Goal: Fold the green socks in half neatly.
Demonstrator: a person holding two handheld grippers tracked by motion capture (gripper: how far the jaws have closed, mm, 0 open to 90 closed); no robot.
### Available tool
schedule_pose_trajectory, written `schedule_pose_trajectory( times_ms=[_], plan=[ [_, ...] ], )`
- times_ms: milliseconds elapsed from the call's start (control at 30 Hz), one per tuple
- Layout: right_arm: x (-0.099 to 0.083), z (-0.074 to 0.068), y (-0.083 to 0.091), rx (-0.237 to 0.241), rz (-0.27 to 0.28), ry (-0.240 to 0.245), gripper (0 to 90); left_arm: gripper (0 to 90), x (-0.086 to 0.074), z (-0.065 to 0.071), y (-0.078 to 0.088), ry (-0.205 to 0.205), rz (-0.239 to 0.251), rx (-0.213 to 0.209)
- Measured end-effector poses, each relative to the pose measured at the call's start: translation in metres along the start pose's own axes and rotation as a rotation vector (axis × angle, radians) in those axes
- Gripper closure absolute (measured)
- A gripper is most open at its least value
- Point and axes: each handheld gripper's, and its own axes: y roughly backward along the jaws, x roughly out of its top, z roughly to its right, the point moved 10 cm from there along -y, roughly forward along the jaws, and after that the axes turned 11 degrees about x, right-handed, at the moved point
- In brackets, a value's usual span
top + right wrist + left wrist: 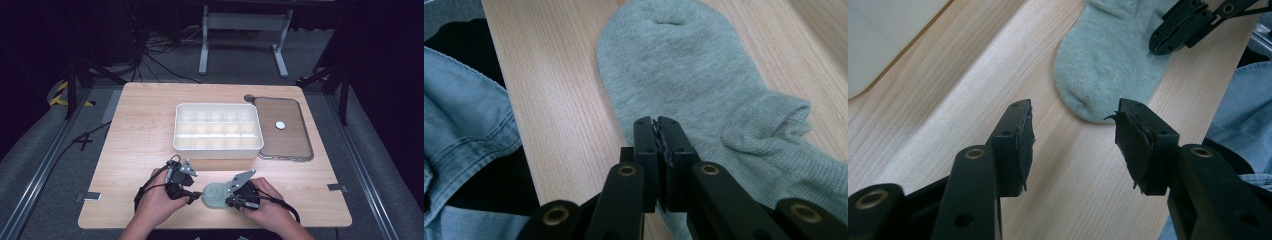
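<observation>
- A light wooden surface [145, 130] is seen from above, with a person's two hands at its near edge, each holding a black two-jaw tool.
- A pale grey-green sock [215, 196] lies flat on the surface near the front edge, between the two hands.
- The left tool [192, 198] sits just left of the sock. In the left gripper view this tool [1073, 135] is released, its jaws spread wide above bare wood, with the rounded toe end of the sock [1108, 60] just ahead of them.
- The right tool [229, 201] is at the sock's right side. In the right gripper view this tool [657, 131] is clenched, its jaws pressed together over the sock [689, 75]. Whether they pinch any of the fabric cannot be told.
- In the same view, the sock's ribbed cuff [774, 125] is bunched up to the right of the jaws.
- A white divided tray [218, 131] with many small compartments stands at the middle of the surface, well beyond the sock.
- A brownish clear lid [284, 129] lies flat just right of the tray, with a small white round piece [280, 125] on it.
- Blue denim fabric [459, 115] shows at the left edge of the right gripper view.
</observation>
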Motion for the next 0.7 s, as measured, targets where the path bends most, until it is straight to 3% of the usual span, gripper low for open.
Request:
schedule_pose_trajectory(
  times_ms=[233,433,567,700],
  plan=[
    [0.000,0.000,0.000,0.001,-0.003,0.000,88.4,54.0,0.005,0.006,-0.014,0.044,0.038,-0.010],
    [0.000,0.000,0.000,-0.002,-0.002,0.000,88.4,54.3,0.010,0.014,-0.027,0.113,0.079,-0.026],
    [0.000,0.000,0.000,-0.005,0.000,0.002,88.4,53.5,0.006,0.017,-0.034,0.123,0.042,-0.030],
    [0.000,-0.001,0.000,-0.006,0.000,0.006,88.3,49.2,-0.001,0.019,-0.043,0.101,-0.012,-0.017]
  ],
)
